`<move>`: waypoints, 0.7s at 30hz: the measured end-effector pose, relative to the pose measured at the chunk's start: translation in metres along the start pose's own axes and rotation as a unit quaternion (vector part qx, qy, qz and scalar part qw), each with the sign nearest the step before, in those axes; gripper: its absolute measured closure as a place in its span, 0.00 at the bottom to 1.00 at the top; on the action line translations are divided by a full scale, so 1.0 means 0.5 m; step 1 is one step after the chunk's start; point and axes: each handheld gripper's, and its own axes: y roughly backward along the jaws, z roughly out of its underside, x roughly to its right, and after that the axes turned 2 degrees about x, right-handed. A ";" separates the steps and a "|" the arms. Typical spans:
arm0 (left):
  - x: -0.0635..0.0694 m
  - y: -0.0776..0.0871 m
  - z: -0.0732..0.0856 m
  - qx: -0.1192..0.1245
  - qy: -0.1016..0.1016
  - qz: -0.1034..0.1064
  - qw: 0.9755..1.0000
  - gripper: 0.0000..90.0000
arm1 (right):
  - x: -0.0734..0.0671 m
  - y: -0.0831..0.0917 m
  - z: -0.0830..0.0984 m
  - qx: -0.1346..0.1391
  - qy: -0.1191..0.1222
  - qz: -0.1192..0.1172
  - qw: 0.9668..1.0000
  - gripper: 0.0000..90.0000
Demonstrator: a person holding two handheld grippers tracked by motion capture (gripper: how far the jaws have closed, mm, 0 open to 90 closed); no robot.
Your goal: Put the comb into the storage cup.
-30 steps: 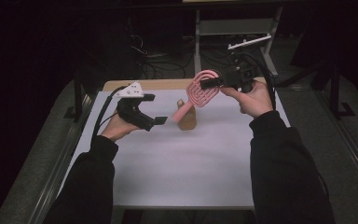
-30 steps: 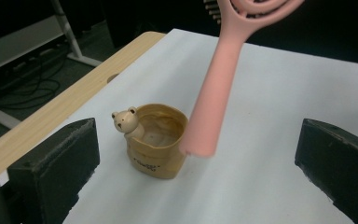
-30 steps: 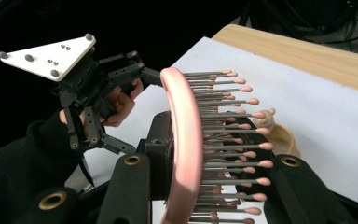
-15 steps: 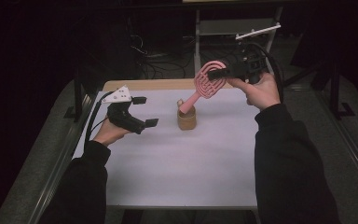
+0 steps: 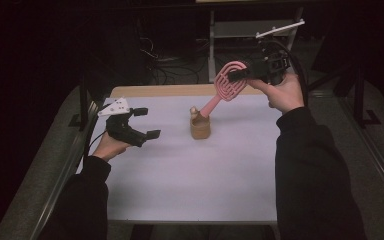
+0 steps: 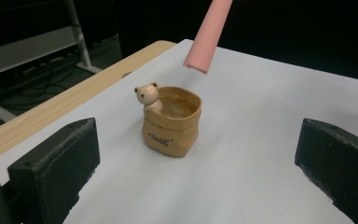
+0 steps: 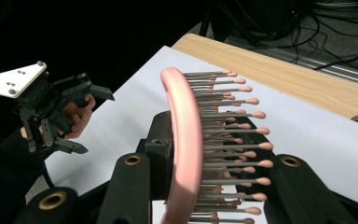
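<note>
My right tool [image 5: 237,76] grips the brush [image 5: 228,86] by its head, handle tip hanging just above the pot [image 5: 200,128] mid-bench. My left tool [image 5: 144,123] hovers open, empty. Next, I reckon: lower the handle straight into the pot.

A dark lab: paper-covered table [image 5: 180,190], floor cables [image 5: 180,67], metal rack [image 5: 245,30].

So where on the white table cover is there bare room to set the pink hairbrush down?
The white table cover lies bare in front of the tan bear-faced pot and to its right, under the pink hairbrush. Tightest is the pot's left, where the left gripper hovers open.
</note>
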 end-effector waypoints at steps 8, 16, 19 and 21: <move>-0.001 0.020 0.037 -0.006 0.007 -0.007 1.000 0.00 | 0.004 -0.016 -0.015 -0.010 0.003 0.014 1.000 0.69; 0.003 0.034 0.071 -0.007 0.014 -0.011 1.000 0.00 | 0.012 -0.048 -0.021 -0.023 0.004 0.017 1.000 0.69; 0.004 0.039 0.079 -0.006 0.016 -0.012 1.000 0.00 | 0.015 -0.055 -0.022 -0.025 0.003 0.018 1.000 0.69; 0.004 0.043 0.084 -0.006 0.015 -0.013 1.000 0.00 | 0.016 -0.059 -0.022 -0.027 0.002 0.020 0.999 0.69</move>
